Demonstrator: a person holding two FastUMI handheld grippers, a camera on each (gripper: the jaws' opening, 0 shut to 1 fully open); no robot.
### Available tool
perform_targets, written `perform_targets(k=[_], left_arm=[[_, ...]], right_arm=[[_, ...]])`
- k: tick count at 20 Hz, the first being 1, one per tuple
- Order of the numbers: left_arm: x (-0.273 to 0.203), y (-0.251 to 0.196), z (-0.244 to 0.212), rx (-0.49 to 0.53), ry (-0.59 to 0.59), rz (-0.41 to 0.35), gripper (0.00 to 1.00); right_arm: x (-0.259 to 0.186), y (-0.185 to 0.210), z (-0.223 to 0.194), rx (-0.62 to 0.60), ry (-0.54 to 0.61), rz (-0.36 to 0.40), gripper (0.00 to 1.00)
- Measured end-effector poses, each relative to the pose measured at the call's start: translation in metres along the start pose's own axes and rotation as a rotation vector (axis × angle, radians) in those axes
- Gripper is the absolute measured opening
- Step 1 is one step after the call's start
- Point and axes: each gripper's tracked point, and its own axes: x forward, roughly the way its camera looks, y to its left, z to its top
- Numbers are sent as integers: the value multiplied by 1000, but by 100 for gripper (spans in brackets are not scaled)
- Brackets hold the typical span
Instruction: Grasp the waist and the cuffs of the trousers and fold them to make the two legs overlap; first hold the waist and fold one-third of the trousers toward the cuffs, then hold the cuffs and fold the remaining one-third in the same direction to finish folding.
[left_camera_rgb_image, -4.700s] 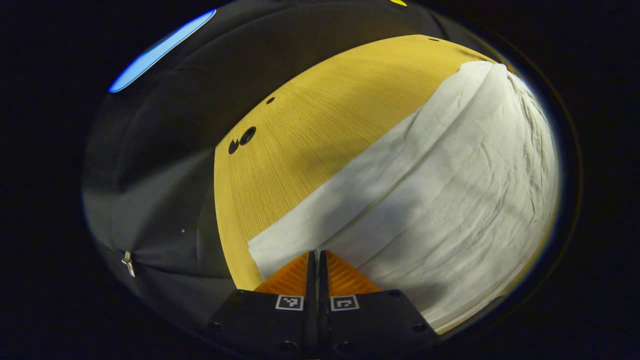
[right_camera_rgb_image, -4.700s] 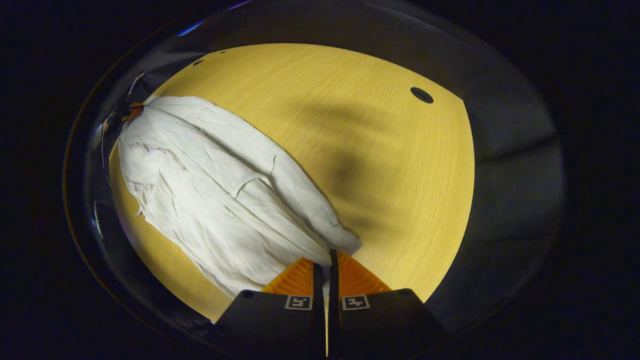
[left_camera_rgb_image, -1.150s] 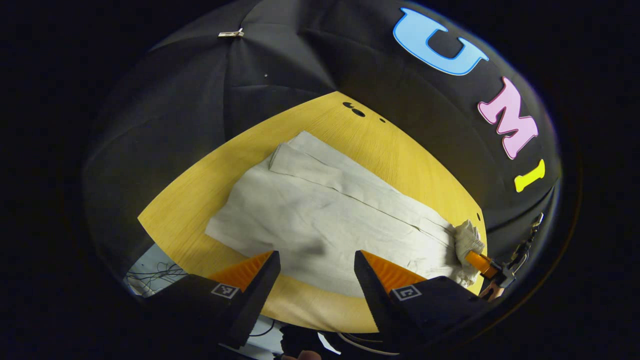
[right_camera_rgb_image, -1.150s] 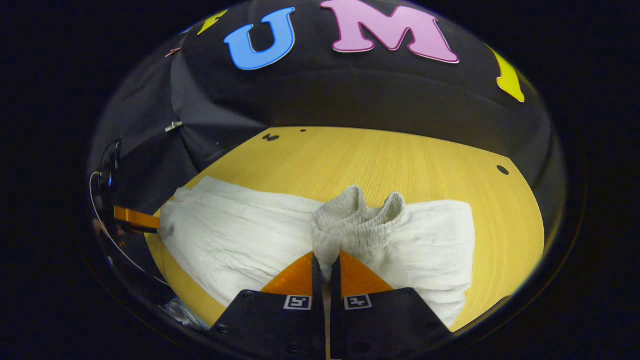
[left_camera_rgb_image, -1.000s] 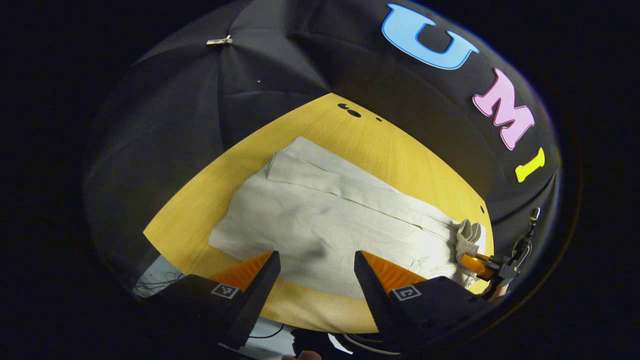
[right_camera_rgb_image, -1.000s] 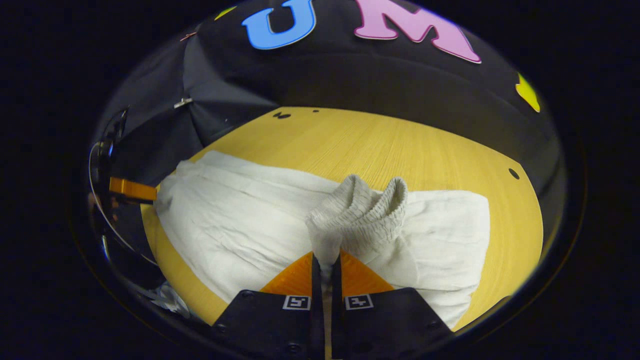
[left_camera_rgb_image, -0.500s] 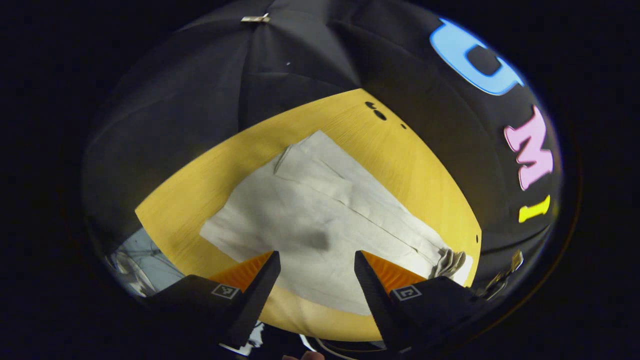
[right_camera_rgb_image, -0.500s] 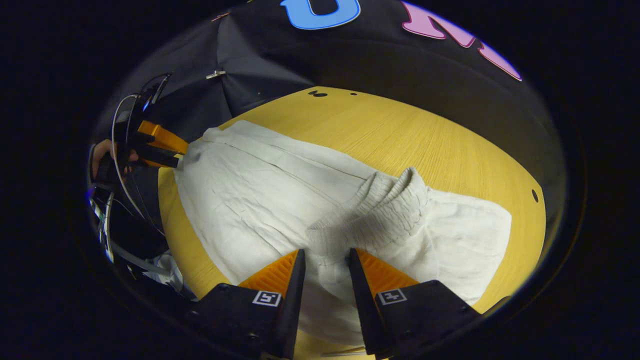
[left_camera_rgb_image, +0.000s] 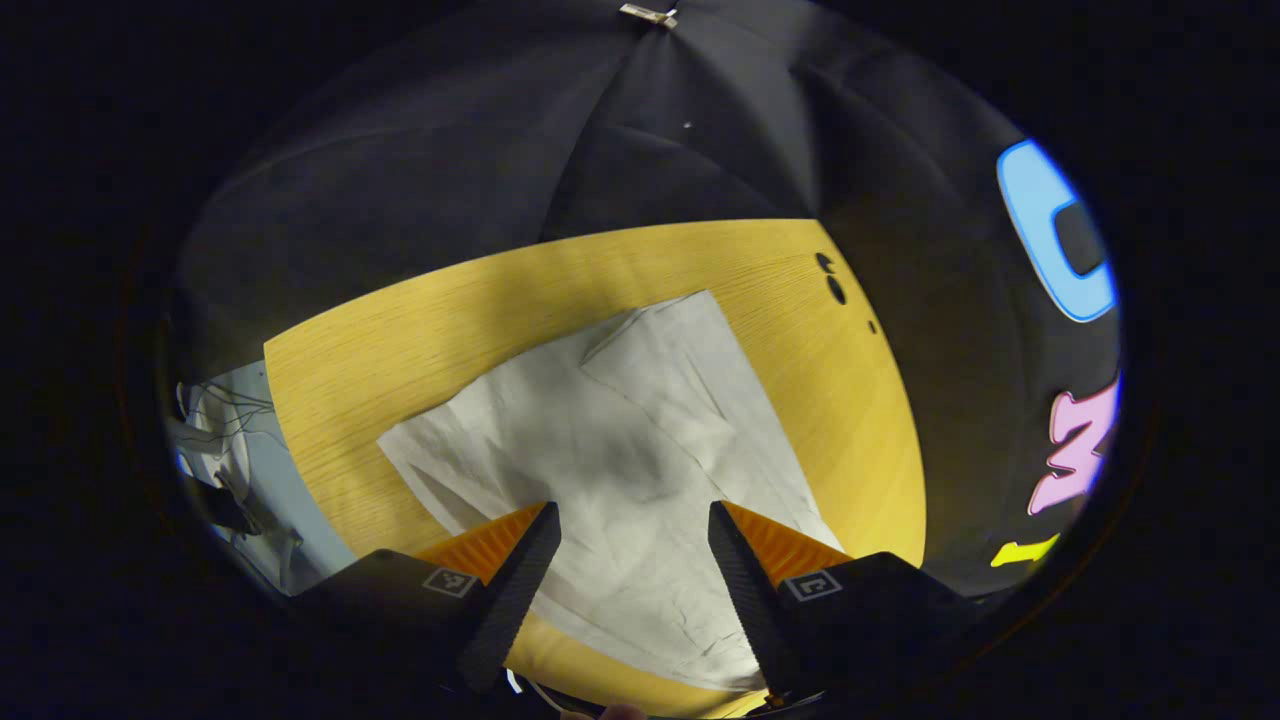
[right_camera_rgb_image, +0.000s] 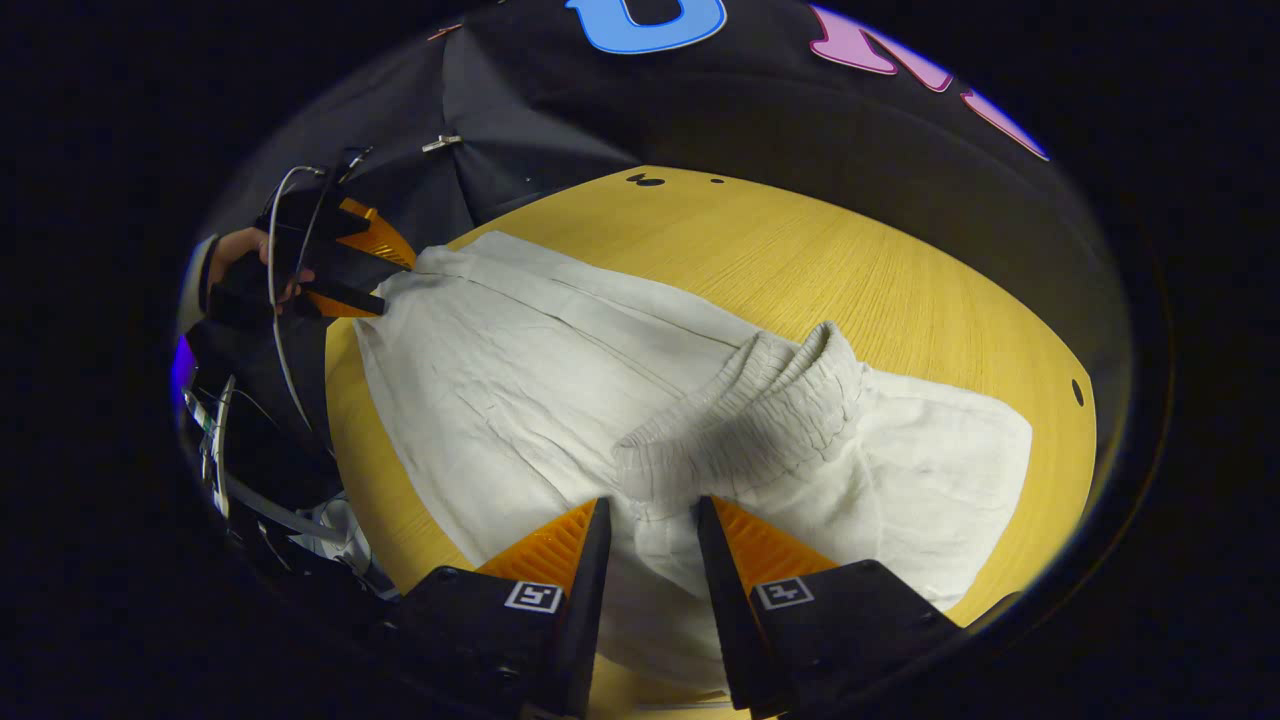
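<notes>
The right claw (right_camera_rgb_image: 648, 520), shut on the waist (right_camera_rgb_image: 745, 420) a second ago, has opened and dropped it onto the trousers (right_camera_rgb_image: 520, 370). The left claw (left_camera_rgb_image: 630, 525) has released the cuffs.

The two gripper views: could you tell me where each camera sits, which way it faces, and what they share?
Left gripper view: rides on the left gripper, jaws open, looking down over the cuff end of the trousers on the wooden table.
Right gripper view: rides on the right gripper, jaws open, facing the folded-over waistband; the left gripper and the hand holding it show farther off.
Shared: trousers, table, booth wall.
</notes>
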Motion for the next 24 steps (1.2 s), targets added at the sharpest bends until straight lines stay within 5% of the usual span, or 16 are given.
perform_targets(k=[4,7,10,12,13,14,15,17,20,24], left_arm=[[10,18,-12,-200,42,173,95],[11,6,-4,-245,15,200,90],[26,-11,-3,-202,7,225,94],[31,-5,-3,-178,11,330,90],[35,-1,-5,-156,26,380,89],[35,0,-8,-120,37,430,89],[37,-3,-9,-86,37,447,88],[41,-11,-7,-27,8,435,73],[44,-27,-6,70,-72,365,13],[39,-32,-5,-77,-145,152,6]], right_arm=[[-2,3,0,-7,-13,53,55],[0,4,-2,-22,-17,110,55],[-1,6,-3,-17,-16,174,54],[-2,7,-3,-11,-15,201,54],[-4,6,-6,-16,-12,207,41],[-5,5,-7,-30,-11,210,55],[-4,4,-8,-48,-11,210,55],[-4,3,-9,-66,-17,206,55],[-12,-5,-4,-52,-42,176,54],[-32,-35,2,43,-104,92,52]])
